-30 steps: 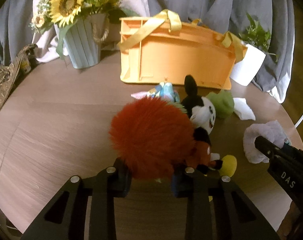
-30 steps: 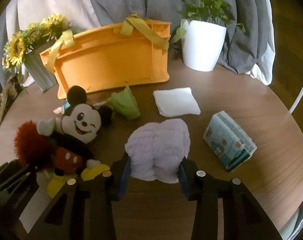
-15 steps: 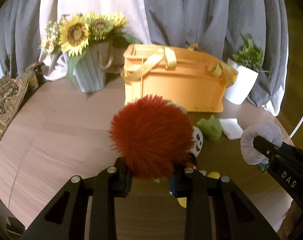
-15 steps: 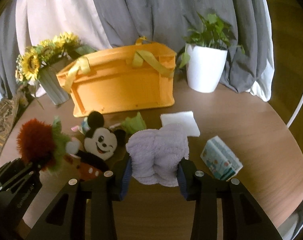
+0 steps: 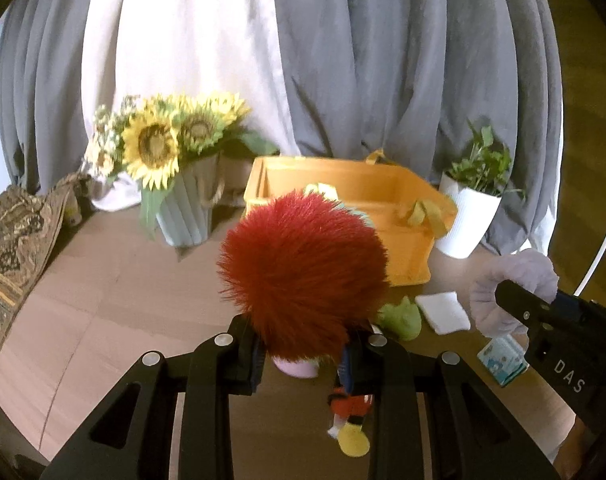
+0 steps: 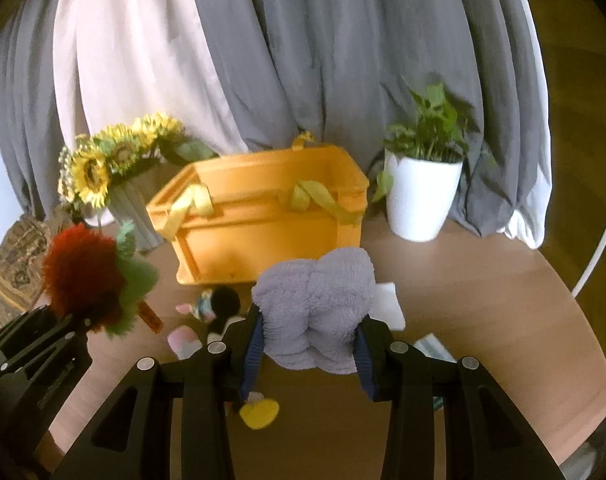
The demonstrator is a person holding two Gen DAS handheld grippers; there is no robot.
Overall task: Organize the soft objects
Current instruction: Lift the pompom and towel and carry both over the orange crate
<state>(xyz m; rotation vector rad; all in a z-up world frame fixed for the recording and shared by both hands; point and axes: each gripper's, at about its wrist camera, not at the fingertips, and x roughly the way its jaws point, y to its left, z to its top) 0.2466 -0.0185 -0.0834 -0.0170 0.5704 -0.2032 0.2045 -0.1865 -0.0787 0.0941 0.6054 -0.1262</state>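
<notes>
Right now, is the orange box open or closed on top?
Open. The orange box has no lid; both wrist views show its rim and inner walls, with yellow straps draped over its front edge. Its floor is hidden, so contents unknown.

**Both grippers raised, each clamped on a soft item**

The left gripper (image 5: 303, 354) is held level above the tabletop, its black jaws pressed in against the base of a shaggy red-furred plush toy (image 5: 303, 276) that bulges up and out between them. In the right wrist view the same gripper (image 6: 69, 322) sits low at the left edge, angled up and to the right.

The right gripper (image 6: 309, 350) is also lifted, its blue-padded jaws squeezing a bundled lavender fleece cloth (image 6: 315, 312) from both sides. From the left wrist view it (image 5: 503, 296) reaches in from the right, pointing up and leftward, alongside the left gripper but apart from it.
</notes>
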